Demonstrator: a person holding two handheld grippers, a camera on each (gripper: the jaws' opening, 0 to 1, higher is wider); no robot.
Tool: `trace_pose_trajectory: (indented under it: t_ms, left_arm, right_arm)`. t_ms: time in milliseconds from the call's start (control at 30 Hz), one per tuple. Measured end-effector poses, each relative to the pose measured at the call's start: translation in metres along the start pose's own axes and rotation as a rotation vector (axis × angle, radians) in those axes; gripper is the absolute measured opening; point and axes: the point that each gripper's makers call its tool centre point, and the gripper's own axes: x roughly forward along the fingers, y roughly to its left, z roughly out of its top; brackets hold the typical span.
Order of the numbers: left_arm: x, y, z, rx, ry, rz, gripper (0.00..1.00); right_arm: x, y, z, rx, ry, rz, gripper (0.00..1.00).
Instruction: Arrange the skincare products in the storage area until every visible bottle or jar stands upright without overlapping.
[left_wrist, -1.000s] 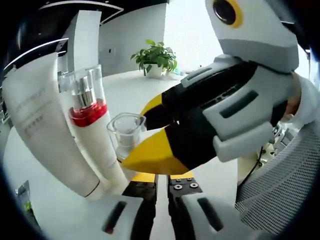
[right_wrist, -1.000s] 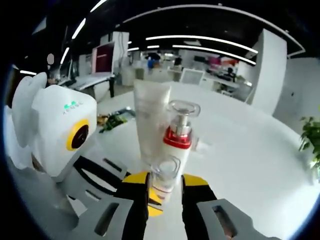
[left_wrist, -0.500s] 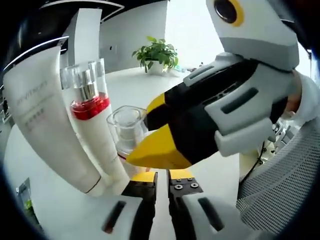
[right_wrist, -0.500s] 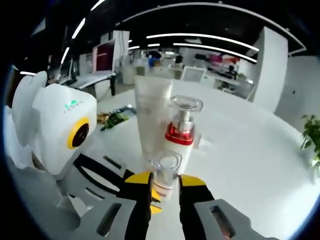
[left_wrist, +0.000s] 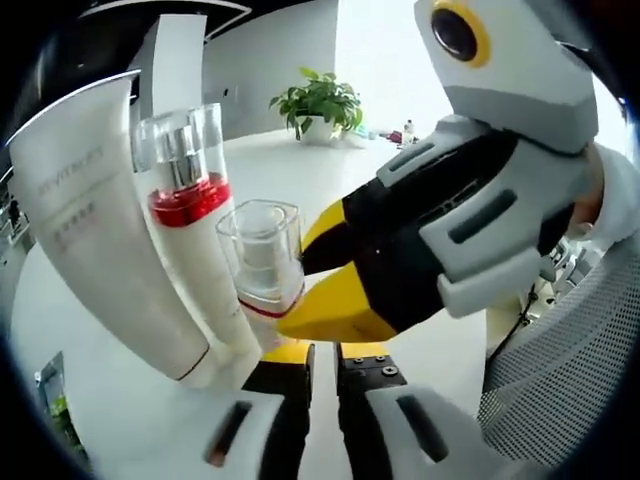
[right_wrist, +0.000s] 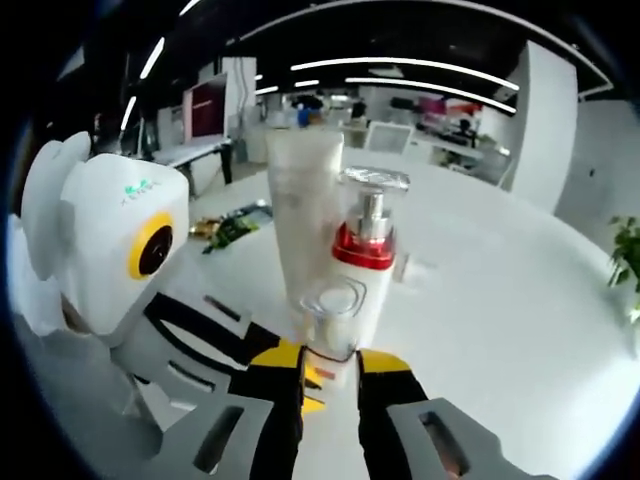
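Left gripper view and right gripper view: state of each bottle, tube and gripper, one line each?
white tube: upright, standing on its cap.
red-collared pump bottle: upright, clear cap on.
small clear-capped bottle: upright, held between the right gripper's jaws.
right gripper: shut on small clear-capped bottle.
left gripper: jaws nearly together, holding nothing.

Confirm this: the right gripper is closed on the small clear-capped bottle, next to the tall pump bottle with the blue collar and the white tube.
One detail is wrong: the collar of the tall pump bottle is red, not blue, as the left gripper view shows. The rest holds: the right gripper is closed on the small clear-capped bottle, next to the pump bottle and the white tube.
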Motion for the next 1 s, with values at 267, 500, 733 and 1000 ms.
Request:
trace_pose_trajectory:
  t_ms: [267,500,733,1000]
  left_arm:
    - [0.000,0.002,-0.004,0.000,0.015,0.006,0.04]
    - [0.000,0.006,-0.010,0.000,0.035,0.018,0.05]
    - [0.000,0.008,-0.015,-0.001,0.050,0.024,0.06]
    - [0.001,0.010,-0.024,-0.003,0.075,0.028,0.08]
  right_arm:
    - [0.006,0.003,-0.008,0.006,0.022,0.019,0.12]
    - [0.011,0.004,-0.012,0.010,0.034,0.032,0.13]
    - [0.014,0.004,-0.017,0.010,0.043,0.038,0.14]
    - [0.010,0.001,-0.018,0.037,0.030,0.043,0.17]
